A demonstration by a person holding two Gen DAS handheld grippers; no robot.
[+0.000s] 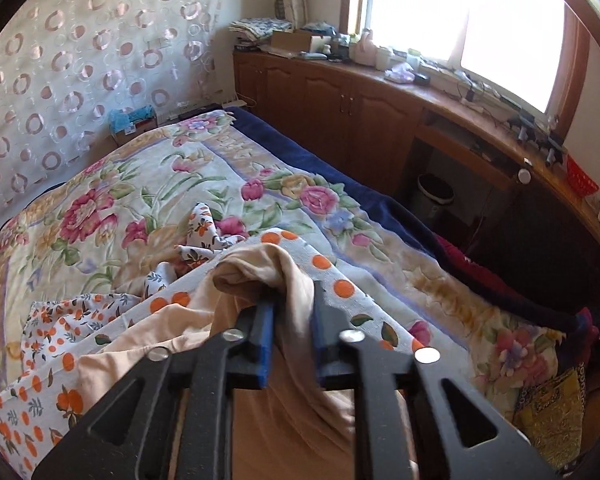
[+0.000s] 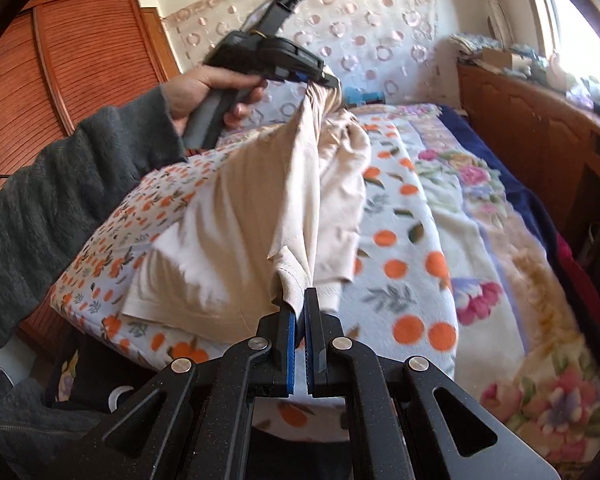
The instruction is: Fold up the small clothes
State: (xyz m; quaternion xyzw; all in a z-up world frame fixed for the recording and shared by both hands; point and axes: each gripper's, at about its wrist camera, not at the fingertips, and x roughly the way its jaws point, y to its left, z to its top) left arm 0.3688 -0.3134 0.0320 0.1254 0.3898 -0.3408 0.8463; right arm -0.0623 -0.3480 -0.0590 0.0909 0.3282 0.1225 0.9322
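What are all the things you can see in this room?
Shirt: one, beige, held up over the bed between both grippers.
Orange-dotted cloth: one, white with orange dots, spread under the shirt.
Small flowery cloth: one, white with orange and dark flowers, crumpled on the blanket.
Blanket: one, cream with pink flowers, covering the bed.
Curtain: one, white with brownish rings, behind the bed.
Cabinets: a row, brown wood, under the window.
Bin: one, dark, under the desk.
Left gripper: black and blue, jaws apart, shirt draped between them.
Right gripper: black and blue, pinching the shirt's hem.
Sleeve: grey, on the left arm.
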